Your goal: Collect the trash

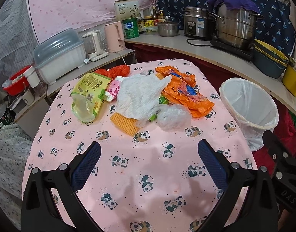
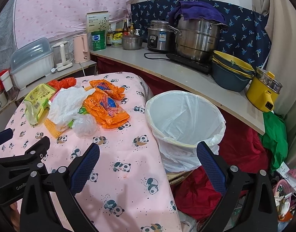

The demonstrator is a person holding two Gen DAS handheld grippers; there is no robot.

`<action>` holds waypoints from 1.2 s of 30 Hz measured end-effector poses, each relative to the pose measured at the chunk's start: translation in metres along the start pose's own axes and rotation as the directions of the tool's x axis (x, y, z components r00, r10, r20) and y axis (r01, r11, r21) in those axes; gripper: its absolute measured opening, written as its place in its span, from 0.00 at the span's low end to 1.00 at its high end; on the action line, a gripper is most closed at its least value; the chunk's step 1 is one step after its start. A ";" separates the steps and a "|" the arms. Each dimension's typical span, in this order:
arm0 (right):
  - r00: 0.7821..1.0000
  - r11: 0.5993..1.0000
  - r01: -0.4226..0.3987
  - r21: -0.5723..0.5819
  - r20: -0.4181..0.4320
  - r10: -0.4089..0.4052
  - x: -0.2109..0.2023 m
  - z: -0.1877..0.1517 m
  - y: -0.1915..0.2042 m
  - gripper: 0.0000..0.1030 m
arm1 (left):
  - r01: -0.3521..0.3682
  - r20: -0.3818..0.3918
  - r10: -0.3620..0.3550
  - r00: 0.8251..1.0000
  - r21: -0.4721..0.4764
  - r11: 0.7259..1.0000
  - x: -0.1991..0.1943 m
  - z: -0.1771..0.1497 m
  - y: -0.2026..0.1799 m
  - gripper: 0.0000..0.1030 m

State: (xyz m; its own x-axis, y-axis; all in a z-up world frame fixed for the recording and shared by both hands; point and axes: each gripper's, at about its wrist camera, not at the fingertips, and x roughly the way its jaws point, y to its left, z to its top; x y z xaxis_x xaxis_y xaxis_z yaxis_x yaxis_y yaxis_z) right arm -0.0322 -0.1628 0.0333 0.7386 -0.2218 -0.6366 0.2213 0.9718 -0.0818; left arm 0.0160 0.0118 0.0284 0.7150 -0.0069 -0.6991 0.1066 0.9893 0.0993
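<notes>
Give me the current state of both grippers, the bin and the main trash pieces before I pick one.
left gripper: open, empty, over the tablecloth.
right gripper: open, empty, near the table edge.
trash bin: lined with a white bag, no trash visible inside.
white paper towel: crumpled, lying on top of the pile.
orange plastic bag: crumpled, on the table.
green snack packet: torn open, on the table.
clear plastic bag: balled up, at the pile's near edge.

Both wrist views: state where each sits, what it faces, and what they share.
Left wrist: above the panda tablecloth, facing the trash pile; own open fingers show, right gripper at the right edge.
Right wrist: over the table's right edge, facing the lined bin; own open fingers show, left gripper at the left edge.
Shared: pile, bin, counter.
</notes>
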 end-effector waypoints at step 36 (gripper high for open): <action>0.997 0.999 -0.047 0.001 -0.062 0.047 0.073 0.036 0.032 0.93 | -0.105 -0.042 0.102 0.994 -0.089 0.990 0.070 0.032 0.064 0.93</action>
State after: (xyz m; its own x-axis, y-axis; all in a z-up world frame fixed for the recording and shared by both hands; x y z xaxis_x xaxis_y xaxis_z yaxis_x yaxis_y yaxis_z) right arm 0.0520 -0.1506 0.0122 0.7075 -0.1709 -0.6858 0.1873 0.9810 -0.0512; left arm 0.0948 0.0702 0.0088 0.6921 0.0998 -0.7148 -0.0310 0.9936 0.1087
